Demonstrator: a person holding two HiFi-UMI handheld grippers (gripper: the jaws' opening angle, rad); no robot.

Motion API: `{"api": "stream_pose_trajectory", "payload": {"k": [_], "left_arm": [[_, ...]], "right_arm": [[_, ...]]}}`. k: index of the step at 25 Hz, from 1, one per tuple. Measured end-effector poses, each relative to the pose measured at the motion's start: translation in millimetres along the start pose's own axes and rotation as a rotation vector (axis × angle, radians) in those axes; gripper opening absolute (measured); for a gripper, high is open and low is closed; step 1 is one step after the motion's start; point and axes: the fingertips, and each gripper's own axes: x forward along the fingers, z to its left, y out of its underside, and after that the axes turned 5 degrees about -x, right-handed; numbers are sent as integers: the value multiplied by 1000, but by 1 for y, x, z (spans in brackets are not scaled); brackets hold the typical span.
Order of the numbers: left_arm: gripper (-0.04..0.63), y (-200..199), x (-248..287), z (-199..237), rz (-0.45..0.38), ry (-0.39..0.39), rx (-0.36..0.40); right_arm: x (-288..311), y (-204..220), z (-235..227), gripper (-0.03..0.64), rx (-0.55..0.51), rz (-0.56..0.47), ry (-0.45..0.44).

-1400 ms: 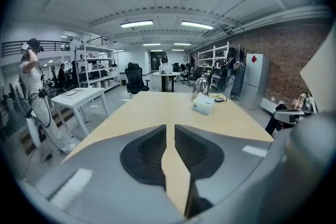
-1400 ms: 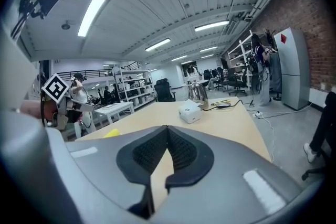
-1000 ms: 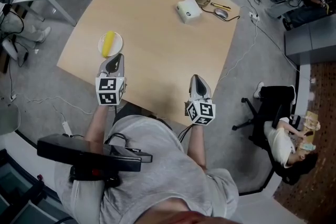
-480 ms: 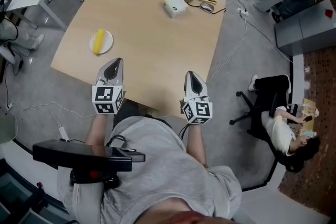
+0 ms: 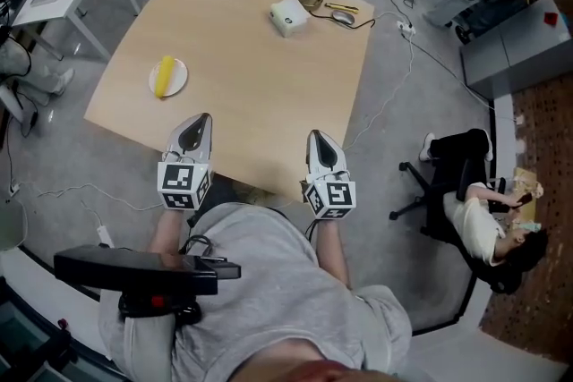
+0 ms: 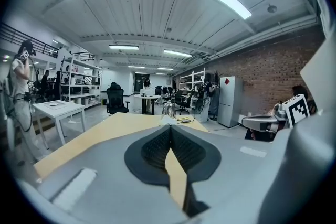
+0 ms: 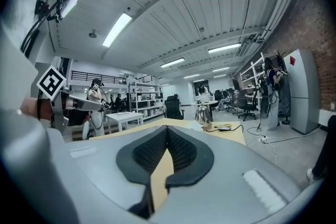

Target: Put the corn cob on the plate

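Head view picks up the big tan counter, with both claws hanging over its near edge: left claw at seven o'clock, right claw at five, each pinched shut on nothing. Out at nine o'clock sits the small white plate, and the corn cob lies on it already. It's a stubby yellow cylinder. I'd judge it light, stiff, bumpy and prone to roll, best pinched across the middle.

I see my left hand-held gripper closed, nothing between its jaws; tan worktop stretches beyond it.
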Motion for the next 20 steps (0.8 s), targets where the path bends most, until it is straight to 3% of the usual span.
{"api": "stream_pose_trajectory", "payload": {"k": [20], "left_arm": [[18, -11, -13, -15, -36, -21, 33]], "right_arm": [[-21, 0, -4, 6, 18, -24, 2]]}}
